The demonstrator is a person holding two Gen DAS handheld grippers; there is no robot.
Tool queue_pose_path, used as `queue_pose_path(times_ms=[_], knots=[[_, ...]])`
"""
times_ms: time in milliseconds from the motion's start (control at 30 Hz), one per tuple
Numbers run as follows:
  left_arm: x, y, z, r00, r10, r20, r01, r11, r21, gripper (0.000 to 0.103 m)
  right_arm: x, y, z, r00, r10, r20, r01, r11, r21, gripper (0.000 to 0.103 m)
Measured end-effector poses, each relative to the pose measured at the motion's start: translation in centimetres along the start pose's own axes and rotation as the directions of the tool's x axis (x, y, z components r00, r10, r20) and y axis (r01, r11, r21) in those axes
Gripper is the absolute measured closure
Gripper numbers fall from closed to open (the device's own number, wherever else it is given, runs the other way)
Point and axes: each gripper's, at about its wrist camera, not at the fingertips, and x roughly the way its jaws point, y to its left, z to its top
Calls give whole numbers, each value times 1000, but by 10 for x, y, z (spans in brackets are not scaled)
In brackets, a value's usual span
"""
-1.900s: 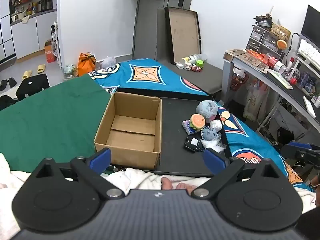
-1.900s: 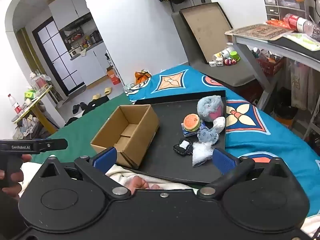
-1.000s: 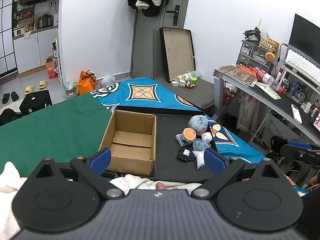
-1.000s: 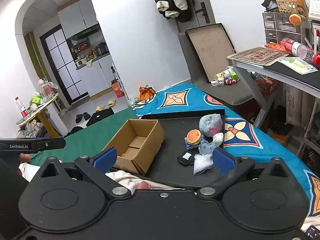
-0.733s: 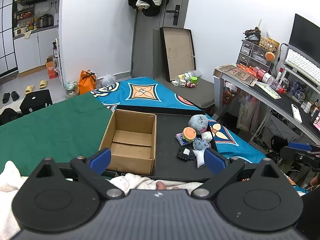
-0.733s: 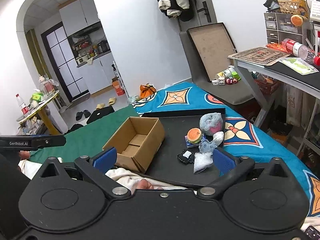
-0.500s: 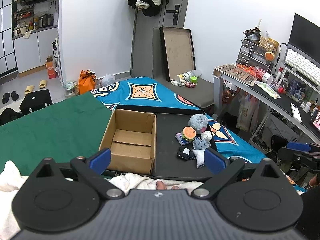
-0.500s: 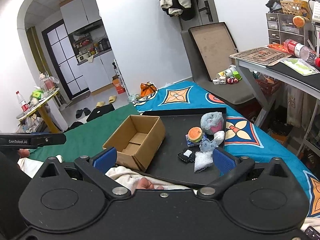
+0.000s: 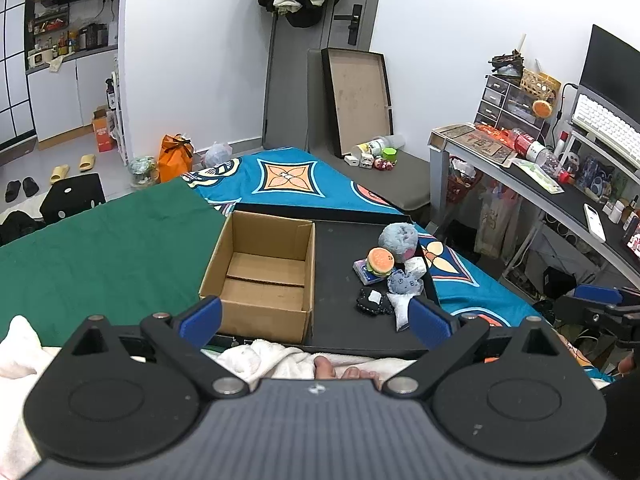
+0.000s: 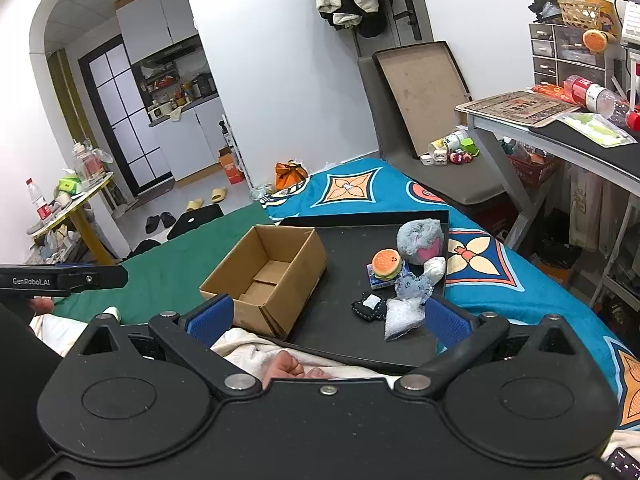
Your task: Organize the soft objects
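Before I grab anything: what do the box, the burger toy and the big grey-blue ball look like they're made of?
Box: plain brown corrugated cardboard, matte, flaps folded flat inside, empty. Burger toy: looks like soft foam or plush, smooth matte orange bun with a printed face; which one I cannot tell. Grey-blue ball: fuzzy plush, shaggy pile with a pink patch. All sit on the black tray.

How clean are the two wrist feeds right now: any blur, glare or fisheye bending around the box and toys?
Left wrist view: sharp and evenly lit, no glare; the cardboard box and burger toy read clearly, though walls bow toward the edges and the corners are dark. Right wrist view: also sharp; the doorway arch curves strongly, the box shows faint soft shadows, and the open right claw fills the lower frame.
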Motion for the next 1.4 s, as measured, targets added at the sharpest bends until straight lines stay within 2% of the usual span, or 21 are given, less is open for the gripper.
queue_pose_path(times_ms=[633, 1400], knots=[[1, 2, -2, 1000, 9, -2, -9, 1000, -2, 4, 0, -7, -1, 1000, -9, 1, 9, 1000, 18, 0], [41, 14, 17, 999, 29, -30, -30, 999, -14, 4, 31, -32, 7, 999, -47, -7, 47, 998, 36, 0]])
